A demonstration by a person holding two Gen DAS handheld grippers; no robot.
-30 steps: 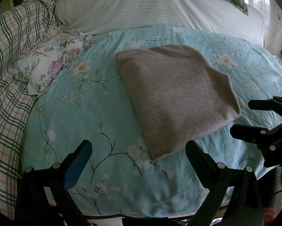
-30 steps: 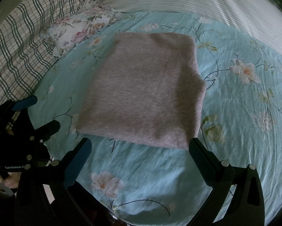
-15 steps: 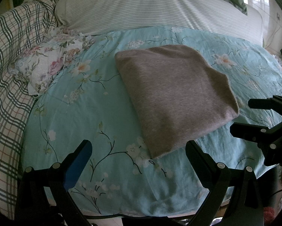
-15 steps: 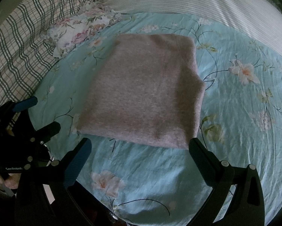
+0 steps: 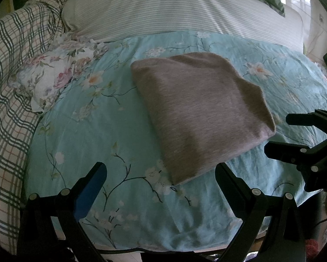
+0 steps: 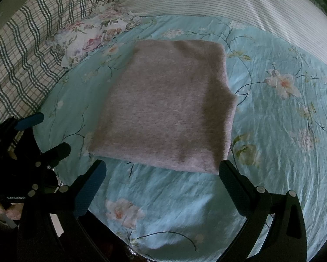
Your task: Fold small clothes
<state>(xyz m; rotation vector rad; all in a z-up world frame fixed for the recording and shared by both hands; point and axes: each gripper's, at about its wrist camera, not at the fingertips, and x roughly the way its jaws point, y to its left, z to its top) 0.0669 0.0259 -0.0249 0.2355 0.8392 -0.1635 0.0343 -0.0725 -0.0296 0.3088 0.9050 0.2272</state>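
A grey garment [image 5: 202, 111] lies folded into a flat rectangle on the light blue floral bedsheet [image 5: 93, 135]; it also shows in the right wrist view [image 6: 163, 113]. My left gripper [image 5: 161, 172] is open and empty, held just in front of the garment's near corner. My right gripper [image 6: 162, 170] is open and empty, its fingers apart at the garment's near edge. The right gripper also shows at the right edge of the left wrist view [image 5: 279, 133], and the left gripper at the left edge of the right wrist view [image 6: 52, 133].
A floral-print cloth [image 5: 54, 76] lies bunched at the sheet's far left. A checked blanket [image 5: 8, 83] lies along the left side. A striped white cover [image 5: 174, 8] runs across the back. The bed's front edge is just under the grippers.
Almost nothing differs. Both grippers stay open, and the view has drifted very slightly relative to the folded garment.
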